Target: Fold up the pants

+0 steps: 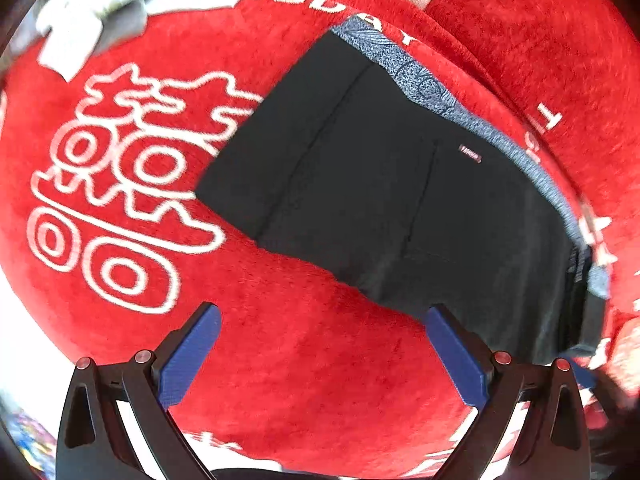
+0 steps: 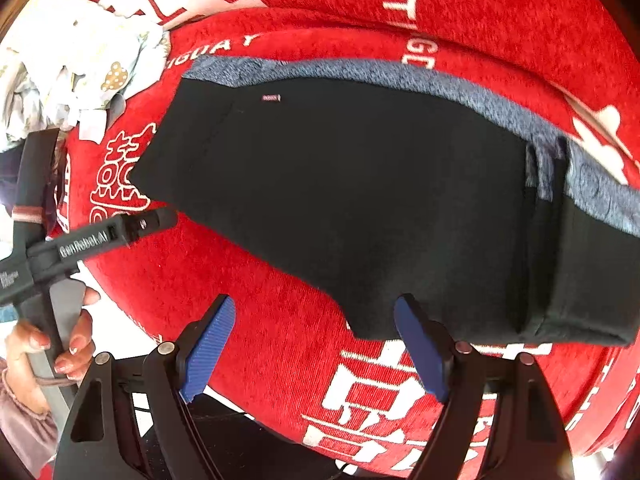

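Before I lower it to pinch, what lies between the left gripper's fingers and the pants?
Only bare red blanket, seen in the left wrist view; the open left gripper sits beside the black pants.

One pants [image 1: 380,184], two grippers, perhaps one crumpled cloth [image 2: 76,64].

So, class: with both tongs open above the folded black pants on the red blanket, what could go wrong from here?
1. The right tongs hang over the pants' near edge; closing there could catch the red blanket as well.
2. The fold shows stacked layers at one end; pinching only the top layer could undo it.
3. The left tongs sit close by, so the two tools could bump.
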`<action>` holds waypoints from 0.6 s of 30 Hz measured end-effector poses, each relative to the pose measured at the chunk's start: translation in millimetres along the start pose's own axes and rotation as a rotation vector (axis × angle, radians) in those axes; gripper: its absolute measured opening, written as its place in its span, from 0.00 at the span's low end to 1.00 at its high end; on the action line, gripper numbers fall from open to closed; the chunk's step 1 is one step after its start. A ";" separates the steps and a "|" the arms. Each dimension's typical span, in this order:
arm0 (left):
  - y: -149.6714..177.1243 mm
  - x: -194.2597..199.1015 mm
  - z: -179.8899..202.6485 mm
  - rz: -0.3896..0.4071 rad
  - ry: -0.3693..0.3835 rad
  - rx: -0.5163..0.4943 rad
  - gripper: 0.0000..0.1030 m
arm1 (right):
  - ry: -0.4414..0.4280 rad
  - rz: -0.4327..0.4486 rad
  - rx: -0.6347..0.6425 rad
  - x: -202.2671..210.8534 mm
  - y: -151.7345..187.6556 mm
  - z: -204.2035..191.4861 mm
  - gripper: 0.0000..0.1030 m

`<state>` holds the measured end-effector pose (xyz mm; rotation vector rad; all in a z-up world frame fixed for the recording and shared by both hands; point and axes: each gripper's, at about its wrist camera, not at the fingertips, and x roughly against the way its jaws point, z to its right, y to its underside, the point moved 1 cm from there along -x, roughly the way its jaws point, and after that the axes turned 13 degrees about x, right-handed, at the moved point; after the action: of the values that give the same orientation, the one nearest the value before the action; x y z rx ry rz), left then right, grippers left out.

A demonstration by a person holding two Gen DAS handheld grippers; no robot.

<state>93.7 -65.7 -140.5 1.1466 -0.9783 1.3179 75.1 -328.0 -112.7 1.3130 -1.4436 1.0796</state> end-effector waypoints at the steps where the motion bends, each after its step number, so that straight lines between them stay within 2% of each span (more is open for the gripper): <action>1: -2.6 -1.0 -2.9 -0.011 0.035 0.020 1.00 | -0.001 -0.005 -0.002 -1.6 1.0 0.4 0.82; 11: -25.3 -18.9 -8.4 -0.065 0.308 0.089 1.00 | -0.020 -0.008 -0.038 -15.2 2.7 10.5 0.82; 18: -29.8 -36.1 2.4 -0.044 0.353 0.134 1.00 | -0.033 -0.004 -0.029 -27.0 2.5 10.6 0.82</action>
<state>121.9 -72.9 -177.2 0.9836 -0.6119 1.5049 73.5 -331.8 -141.5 1.3180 -1.4747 1.0345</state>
